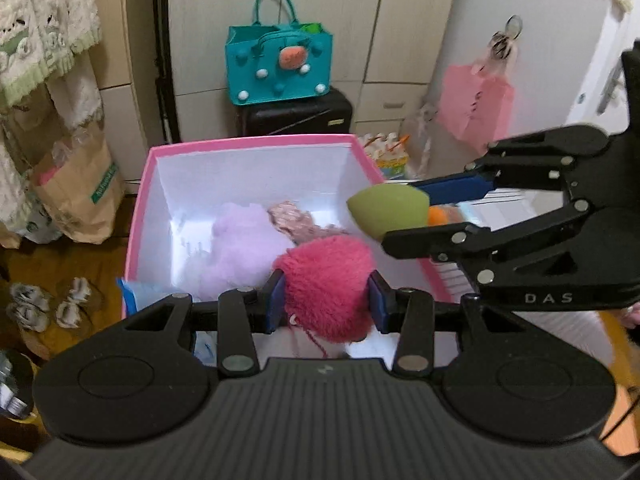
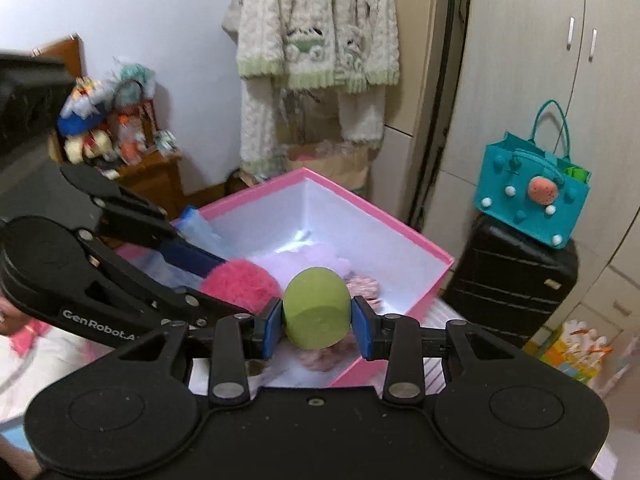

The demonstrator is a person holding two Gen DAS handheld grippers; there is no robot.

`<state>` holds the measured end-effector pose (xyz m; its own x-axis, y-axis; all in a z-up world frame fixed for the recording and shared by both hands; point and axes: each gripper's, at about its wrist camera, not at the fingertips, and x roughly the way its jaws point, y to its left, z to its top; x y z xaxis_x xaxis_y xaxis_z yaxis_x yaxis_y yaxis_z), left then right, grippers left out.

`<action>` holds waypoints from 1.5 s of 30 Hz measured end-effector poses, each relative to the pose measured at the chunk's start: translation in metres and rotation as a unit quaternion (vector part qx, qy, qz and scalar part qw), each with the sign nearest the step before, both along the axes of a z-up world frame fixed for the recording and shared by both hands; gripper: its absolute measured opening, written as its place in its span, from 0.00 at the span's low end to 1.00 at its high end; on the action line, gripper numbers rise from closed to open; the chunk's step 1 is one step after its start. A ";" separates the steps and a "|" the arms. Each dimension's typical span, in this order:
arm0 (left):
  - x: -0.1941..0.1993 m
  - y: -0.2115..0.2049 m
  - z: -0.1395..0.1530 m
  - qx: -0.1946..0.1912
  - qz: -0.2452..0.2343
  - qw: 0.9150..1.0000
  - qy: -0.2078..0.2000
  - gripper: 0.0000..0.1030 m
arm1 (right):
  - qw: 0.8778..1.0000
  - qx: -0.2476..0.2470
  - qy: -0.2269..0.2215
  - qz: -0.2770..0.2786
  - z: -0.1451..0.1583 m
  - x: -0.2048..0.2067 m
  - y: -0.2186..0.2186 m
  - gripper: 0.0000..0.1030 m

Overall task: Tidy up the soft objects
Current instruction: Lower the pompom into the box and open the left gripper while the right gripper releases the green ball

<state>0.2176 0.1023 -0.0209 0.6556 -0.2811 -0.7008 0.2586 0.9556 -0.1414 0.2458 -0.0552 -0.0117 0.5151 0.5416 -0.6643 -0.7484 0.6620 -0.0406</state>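
Nearest, our left gripper (image 1: 326, 300) clamps a pink pompom (image 1: 326, 280), light and squashy, best pinched across its middle. At two o'clock our right gripper (image 1: 404, 210) squeezes a green sponge egg (image 1: 388, 210), springy and smooth, likely to slip if gripped off-centre. Both point downward over the pink box (image 1: 256, 142) at twelve o'clock, which holds lilac fluff (image 1: 240, 240).
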 end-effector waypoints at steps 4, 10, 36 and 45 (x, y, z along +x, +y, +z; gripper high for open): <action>0.029 -0.001 -0.009 0.005 -0.016 0.999 0.032 0.39 | 1.000 -0.030 -0.007 -0.001 -0.008 0.022 0.012 0.41; 0.058 0.003 -0.022 -0.020 -0.011 0.999 0.046 0.40 | 0.999 -0.043 0.005 -0.010 -0.016 0.058 0.018 0.41; 0.006 0.012 -0.002 0.002 -0.023 0.999 0.033 0.61 | 0.997 0.046 0.065 -0.013 0.007 0.003 -0.023 0.45; -0.046 0.001 0.028 0.048 -0.043 0.998 0.015 0.64 | 0.994 0.071 0.077 0.007 0.036 -0.049 -0.043 0.47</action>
<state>0.1716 0.1029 0.0066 0.6101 -0.2660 -0.7464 0.3365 0.9398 -0.0599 0.1971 -0.0980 0.0241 0.4042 0.6419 -0.6516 -0.7482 0.6418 0.1682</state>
